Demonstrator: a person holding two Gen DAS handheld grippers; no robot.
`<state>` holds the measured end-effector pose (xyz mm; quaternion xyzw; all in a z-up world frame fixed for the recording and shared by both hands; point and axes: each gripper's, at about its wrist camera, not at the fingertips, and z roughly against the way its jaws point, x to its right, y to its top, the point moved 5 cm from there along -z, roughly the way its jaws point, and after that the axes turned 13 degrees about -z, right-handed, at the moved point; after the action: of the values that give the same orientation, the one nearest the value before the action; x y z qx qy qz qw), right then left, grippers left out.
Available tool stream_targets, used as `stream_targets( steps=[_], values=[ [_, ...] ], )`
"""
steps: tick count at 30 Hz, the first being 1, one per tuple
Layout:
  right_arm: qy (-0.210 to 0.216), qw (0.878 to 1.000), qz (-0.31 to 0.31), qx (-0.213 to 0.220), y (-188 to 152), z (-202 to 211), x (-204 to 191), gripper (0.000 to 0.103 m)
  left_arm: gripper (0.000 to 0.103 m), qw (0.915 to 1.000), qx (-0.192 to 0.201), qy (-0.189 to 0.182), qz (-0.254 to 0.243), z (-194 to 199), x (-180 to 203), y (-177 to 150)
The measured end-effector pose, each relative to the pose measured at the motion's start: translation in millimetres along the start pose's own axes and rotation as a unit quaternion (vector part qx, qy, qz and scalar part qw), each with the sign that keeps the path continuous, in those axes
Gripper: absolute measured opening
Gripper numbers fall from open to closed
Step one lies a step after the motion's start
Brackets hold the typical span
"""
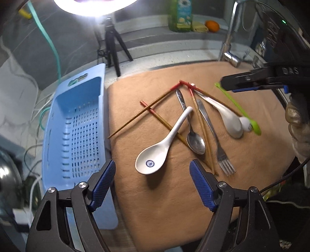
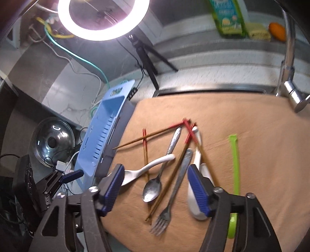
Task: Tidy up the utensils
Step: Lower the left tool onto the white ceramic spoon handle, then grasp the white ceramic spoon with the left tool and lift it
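Utensils lie jumbled on a tan cloth [image 1: 164, 203]: a white ceramic spoon [image 1: 155, 155], a metal spoon [image 1: 194, 142], a metal fork [image 1: 219, 147], red-tipped chopsticks [image 1: 143, 112], a second white spoon [image 1: 230, 121] and a green plastic spoon [image 1: 238, 108]. My left gripper [image 1: 153, 184] is open above the cloth's near edge, just short of the white spoon. My right gripper [image 2: 155, 186] is open over the metal spoon [image 2: 153, 188], fork [image 2: 170, 201] and chopsticks [image 2: 164, 186]; it also shows at the right in the left wrist view [image 1: 230, 85]. A blue slotted basket [image 1: 77, 135] stands left of the cloth, with nothing in it.
A ring light [image 2: 102, 19] on a black tripod [image 1: 114, 48] stands behind the cloth. A faucet [image 2: 288, 73] is at the back right. A green bottle [image 1: 180, 15], a yellow sponge and an orange sit on the back ledge. A pot lid [image 2: 52, 143] and cables lie left of the basket.
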<state>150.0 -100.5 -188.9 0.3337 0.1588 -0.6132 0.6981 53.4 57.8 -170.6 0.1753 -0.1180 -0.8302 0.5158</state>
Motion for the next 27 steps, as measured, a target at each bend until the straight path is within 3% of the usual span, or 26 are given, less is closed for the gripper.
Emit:
stream_targets(
  steps=[5,14,27],
  values=[
    [0.004,0.998,-0.047,-0.033,-1.8,-31.7,0.4,0.047,0.079,0.9968,-0.035,-0.016,-0.07,-24.3,-1.1,4.2],
    [0.01,0.989,-0.134,-0.067,-4.8,-76.8,9.3,0.034,0.075,0.982,-0.092,-0.059,-0.154,-60.3,-4.1,10.1],
    [0.002,0.983,-0.167,-0.075,-1.7,-104.2,7.7,0.025,0.07,0.9732,-0.121,-0.095,-0.171,-88.7,-6.5,6.9]
  ],
)
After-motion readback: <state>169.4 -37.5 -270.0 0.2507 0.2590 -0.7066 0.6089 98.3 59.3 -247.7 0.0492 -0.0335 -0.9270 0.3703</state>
